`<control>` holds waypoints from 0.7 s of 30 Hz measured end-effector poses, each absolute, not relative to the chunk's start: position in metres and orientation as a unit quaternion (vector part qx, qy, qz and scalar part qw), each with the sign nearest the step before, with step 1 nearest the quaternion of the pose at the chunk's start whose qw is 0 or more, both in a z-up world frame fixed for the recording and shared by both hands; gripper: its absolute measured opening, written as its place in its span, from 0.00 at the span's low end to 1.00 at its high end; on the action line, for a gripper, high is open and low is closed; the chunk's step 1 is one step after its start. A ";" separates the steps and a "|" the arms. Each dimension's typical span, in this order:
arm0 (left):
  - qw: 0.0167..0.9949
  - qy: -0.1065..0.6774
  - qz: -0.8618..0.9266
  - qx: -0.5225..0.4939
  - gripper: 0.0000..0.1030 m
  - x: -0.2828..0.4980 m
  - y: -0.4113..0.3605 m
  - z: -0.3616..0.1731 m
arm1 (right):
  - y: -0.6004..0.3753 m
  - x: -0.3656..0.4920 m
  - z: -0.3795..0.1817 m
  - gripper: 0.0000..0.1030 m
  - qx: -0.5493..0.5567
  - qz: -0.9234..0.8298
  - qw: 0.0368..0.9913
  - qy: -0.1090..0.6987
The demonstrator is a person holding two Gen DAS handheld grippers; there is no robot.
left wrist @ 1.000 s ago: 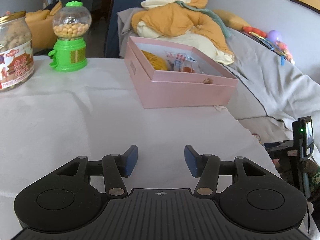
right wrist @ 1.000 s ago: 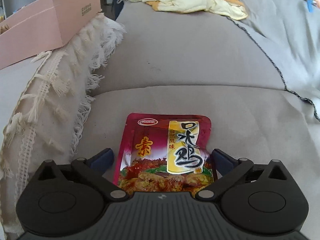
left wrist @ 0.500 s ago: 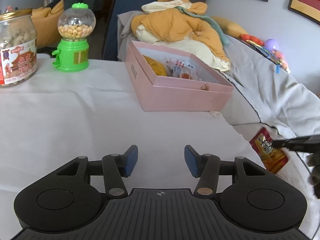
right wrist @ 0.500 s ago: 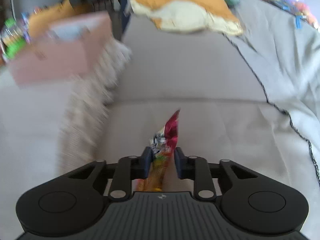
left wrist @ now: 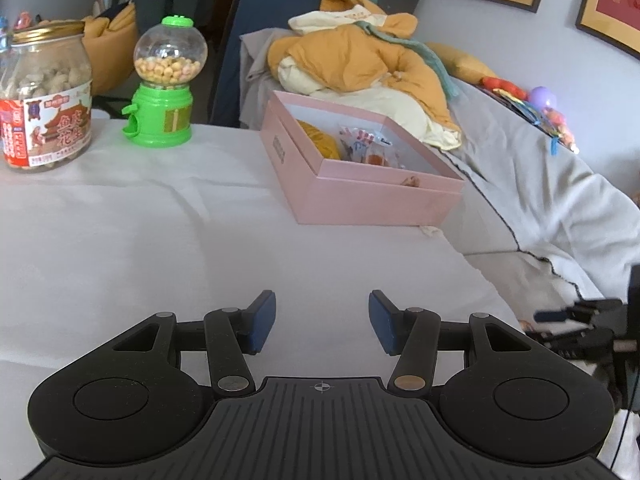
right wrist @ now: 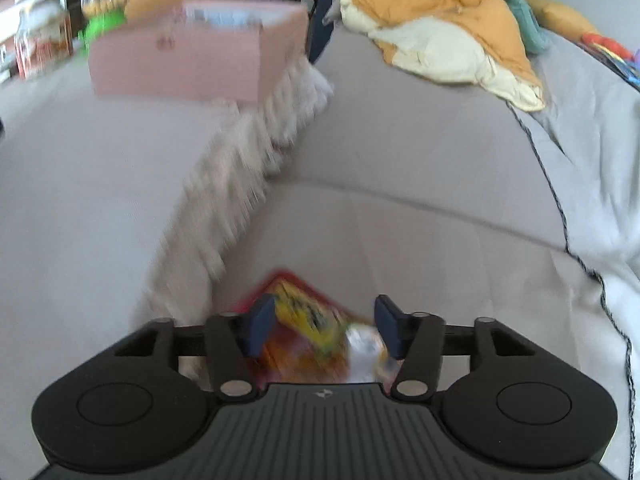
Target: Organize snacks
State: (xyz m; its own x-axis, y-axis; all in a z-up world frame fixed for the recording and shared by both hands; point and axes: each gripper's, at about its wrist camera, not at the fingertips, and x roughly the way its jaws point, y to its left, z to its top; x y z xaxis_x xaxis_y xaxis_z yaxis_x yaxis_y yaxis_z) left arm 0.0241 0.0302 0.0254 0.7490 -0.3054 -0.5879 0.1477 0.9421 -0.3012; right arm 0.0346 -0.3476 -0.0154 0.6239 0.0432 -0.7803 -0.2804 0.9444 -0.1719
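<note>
Pink cardboard box (left wrist: 372,184), lid off and part-filled with wrapped snacks, sits at the white-clothed table's (left wrist: 140,240) far right edge; left gripper (left wrist: 322,322) hovers over bare cloth, jaws spread, empty. Right wrist view, blurred: right gripper (right wrist: 324,326) opening, red-and-yellow foil snack packet (right wrist: 304,332) between its pads over the grey sofa (right wrist: 420,160), apparently loose. Box lies ahead-left; right hand nearer.

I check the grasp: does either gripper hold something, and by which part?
Left gripper is empty. Right gripper jaws are opening with the snack packet between them; blur hides whether the pads grip it.
</note>
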 end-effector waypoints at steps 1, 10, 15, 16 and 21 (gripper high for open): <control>0.928 0.333 -0.120 -0.119 0.55 0.025 0.030 0.025 | -0.354 0.031 -0.019 0.53 -0.139 0.092 0.888 0.428; 0.923 0.350 -0.115 -0.109 0.55 0.042 0.015 0.016 | -0.347 -0.010 -0.033 0.66 -0.220 0.157 0.884 0.382; 0.923 0.354 -0.120 -0.087 0.55 0.040 0.006 0.018 | -0.333 0.042 -0.053 0.76 -0.226 0.144 0.884 0.384; 0.923 0.356 -0.118 -0.084 0.55 0.040 0.006 0.018 | -0.337 0.057 -0.054 0.82 -0.205 0.137 0.888 0.388; 0.922 0.362 -0.109 -0.082 0.55 0.042 0.009 0.017 | -0.372 0.123 -0.072 0.99 -0.076 0.125 0.889 0.434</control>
State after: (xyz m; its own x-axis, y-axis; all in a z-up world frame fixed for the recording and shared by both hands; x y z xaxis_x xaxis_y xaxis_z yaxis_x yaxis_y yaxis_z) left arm 0.0421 0.0086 0.0174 0.7146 -0.2599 -0.6495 0.1417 0.9630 -0.2294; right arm 0.1225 -0.3715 -0.0723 0.5916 0.1564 -0.7909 -0.2883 0.9572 -0.0263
